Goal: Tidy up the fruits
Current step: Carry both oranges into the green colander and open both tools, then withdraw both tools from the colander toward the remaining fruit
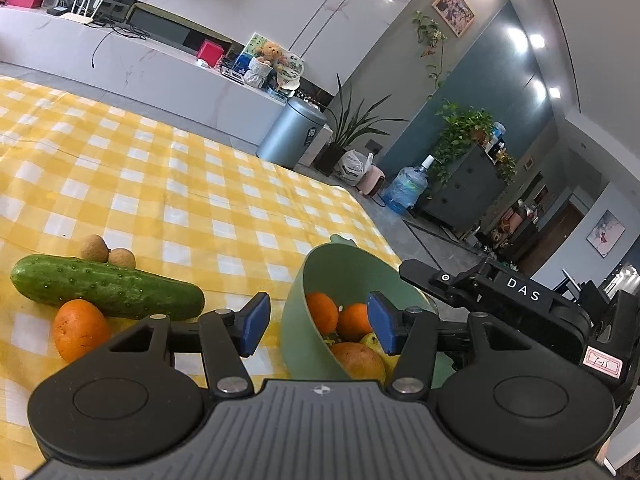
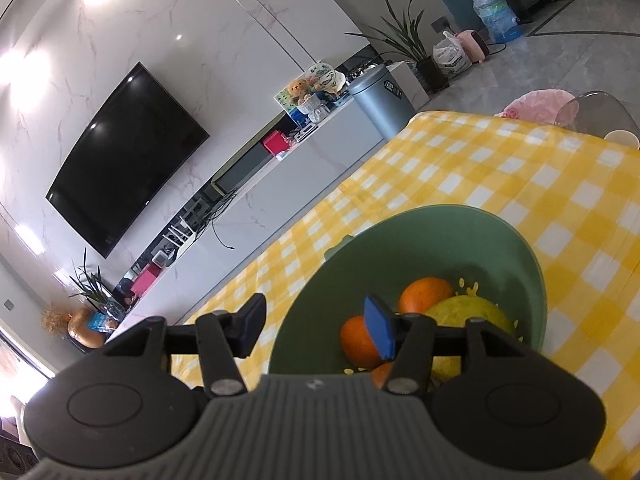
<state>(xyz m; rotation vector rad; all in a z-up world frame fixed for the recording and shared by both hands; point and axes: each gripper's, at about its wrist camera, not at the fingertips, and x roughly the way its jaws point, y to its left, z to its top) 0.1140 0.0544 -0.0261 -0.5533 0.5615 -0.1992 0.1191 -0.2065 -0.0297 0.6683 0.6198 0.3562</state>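
A green bowl [image 1: 296,320] stands on the yellow checked tablecloth [image 1: 180,200] and holds several oranges [image 1: 322,312] and a yellow fruit [image 1: 374,340]. My left gripper [image 1: 316,324] is open and empty, its jaws straddling the bowl's near rim. Left of it lie a cucumber [image 1: 108,286], a loose orange [image 1: 80,334] and two small brown longans [image 1: 106,252]. My right gripper [image 2: 316,328] is open and empty over the bowl's [image 2: 420,240] left rim; oranges [image 2: 426,292] and a yellow-green fruit [image 2: 468,312] show inside. The right gripper's body [image 1: 520,304] shows right of the bowl in the left wrist view.
The table's far edge drops to a grey floor with a metal bin [image 1: 292,132], plants and a water jug [image 1: 406,190]. A chair with a pink cushion [image 2: 540,106] stands at the table's far end. A long white TV cabinet [image 1: 120,52] runs along the wall.
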